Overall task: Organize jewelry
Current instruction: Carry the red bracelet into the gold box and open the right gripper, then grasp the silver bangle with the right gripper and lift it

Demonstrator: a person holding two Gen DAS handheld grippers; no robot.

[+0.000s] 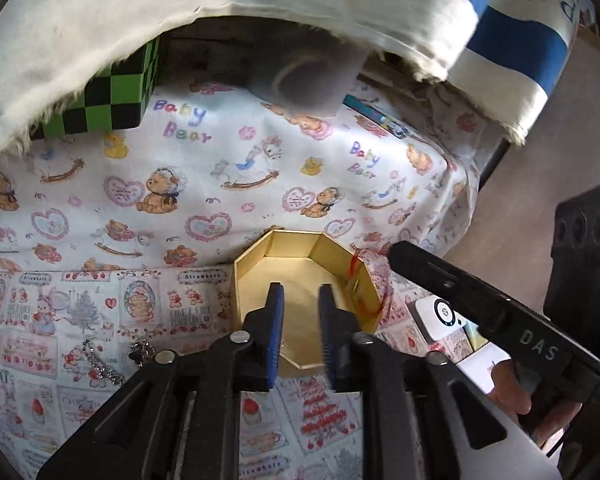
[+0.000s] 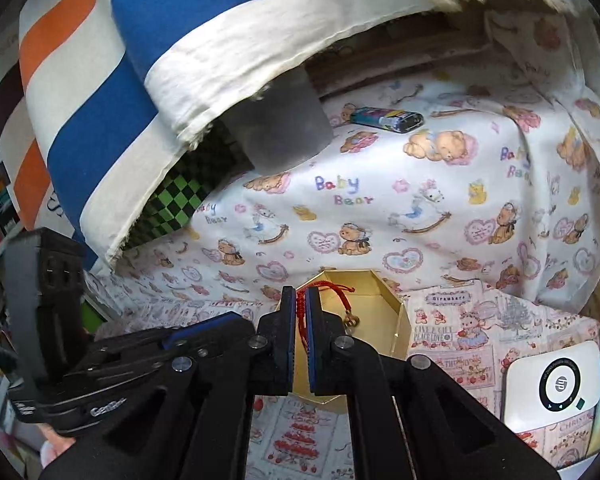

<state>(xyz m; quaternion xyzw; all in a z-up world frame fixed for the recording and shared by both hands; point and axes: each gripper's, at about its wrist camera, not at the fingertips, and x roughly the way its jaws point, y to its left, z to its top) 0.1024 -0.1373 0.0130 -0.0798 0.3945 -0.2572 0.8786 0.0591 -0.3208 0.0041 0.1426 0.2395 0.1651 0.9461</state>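
Note:
An open gold octagonal box (image 1: 284,252) sits on the printed cloth; it also shows in the right wrist view (image 2: 396,312). My left gripper (image 1: 301,292) is open and empty, its fingers over the box's inside. My right gripper (image 2: 300,296) is shut on a red cord bracelet (image 2: 300,308), whose loop and small gold charm (image 2: 350,322) hang over the box. In the left wrist view the red bracelet (image 1: 354,270) shows at the box's right wall, under the right gripper's body (image 1: 460,292). A silver chain (image 1: 100,368) lies on the cloth to the left of the left gripper.
A green and black checkered box (image 1: 116,92) and a grey object (image 1: 308,80) stand at the back under a hanging striped cloth (image 2: 148,92). A lighter (image 2: 386,118) lies at the back. A white device (image 2: 552,388) lies at the right.

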